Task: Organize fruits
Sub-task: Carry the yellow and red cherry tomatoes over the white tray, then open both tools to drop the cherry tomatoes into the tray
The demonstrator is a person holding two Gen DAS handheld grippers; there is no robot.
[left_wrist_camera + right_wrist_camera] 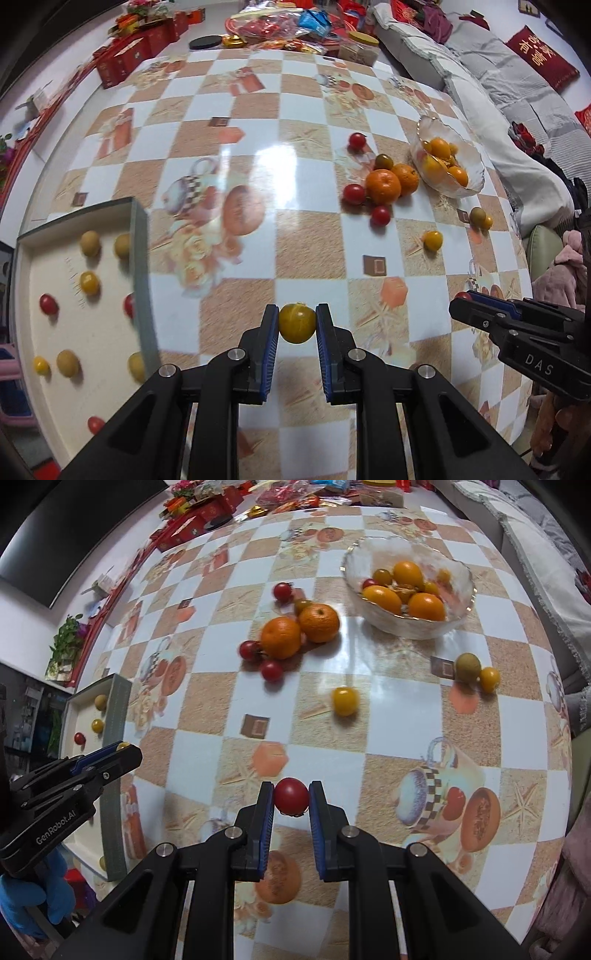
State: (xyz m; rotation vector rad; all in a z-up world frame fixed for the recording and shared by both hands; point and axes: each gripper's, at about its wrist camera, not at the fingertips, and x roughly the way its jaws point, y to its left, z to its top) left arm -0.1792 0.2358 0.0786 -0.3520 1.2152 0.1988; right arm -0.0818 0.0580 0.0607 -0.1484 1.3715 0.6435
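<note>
My left gripper (297, 323) is shut on a yellow cherry tomato (297, 322), held above the table just right of the shallow box tray (142, 258). The tray holds several small red and yellow tomatoes. My right gripper (291, 798) is shut on a red cherry tomato (291, 796) above the table. Two oranges (391, 182) lie among red cherry tomatoes (354, 193) at mid-table; they also show in the right wrist view (299, 631). A glass bowl (458, 570) with oranges and small tomatoes stands at the far right.
Loose yellow tomatoes (344, 700) and a greenish fruit (468, 667) lie in front of the bowl. Red gift boxes (136, 51), snack bags and a jar (360, 48) crowd the table's far edge. A sofa with cushions (517, 85) runs along the right.
</note>
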